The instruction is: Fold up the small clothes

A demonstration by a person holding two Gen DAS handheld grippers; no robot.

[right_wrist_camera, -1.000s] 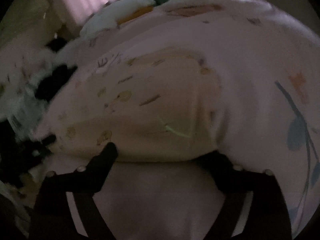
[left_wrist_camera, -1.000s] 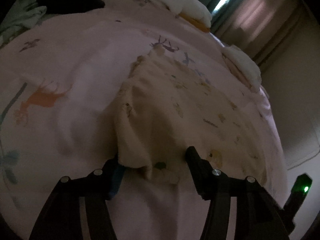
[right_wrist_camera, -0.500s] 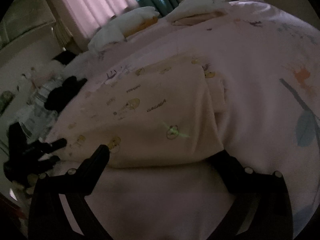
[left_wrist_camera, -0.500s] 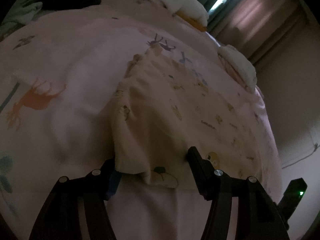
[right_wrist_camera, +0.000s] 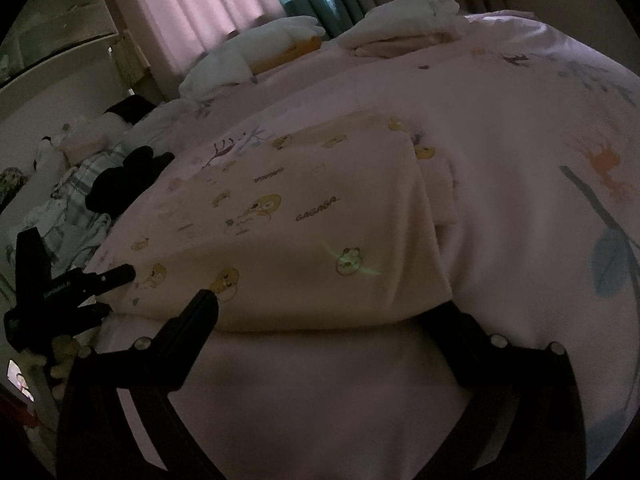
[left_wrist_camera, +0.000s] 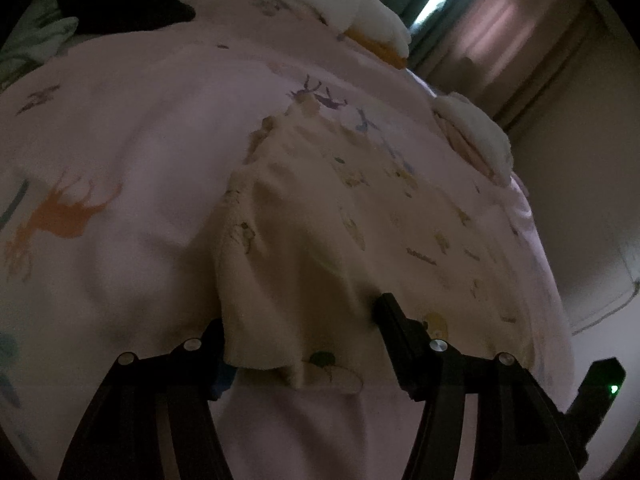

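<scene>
dim bedroom, pink bedspread (left_wrist_camera: 132, 152) with little animal prints covering the whole bed. going left to right in the left wrist view: a dark clump of clothes (left_wrist_camera: 124, 0) sits way up past the left finger, well apart from everything. then the left gripper (left_wrist_camera: 298, 322), jaws partly apart with the near corner of the cream garment (left_wrist_camera: 304, 264) bunched between them. the cloth drapes over the left finger's tip and lies against the right finger, but it's too dark to say whether the pads actually pinch it. beyond the jaws the garment spreads out flat toward the far side of the bed, yellow duck prints all over it. off past the right finger there's a folded white pile (left_wrist_camera: 476, 136) near the bed edge.

right wrist view: the other gripper shows at far left, resting at the garment's left edge. then the right gripper (right_wrist_camera: 328, 306), jaws spread wide and not closed on anything, the garment's (right_wrist_camera: 320, 216) folded near edge just ahead of and between the tips. its right side is folded over itself, ahead of the right finger. white pillows (right_wrist_camera: 256, 52) lie far beyond by the curtains (right_wrist_camera: 192, 0).
</scene>
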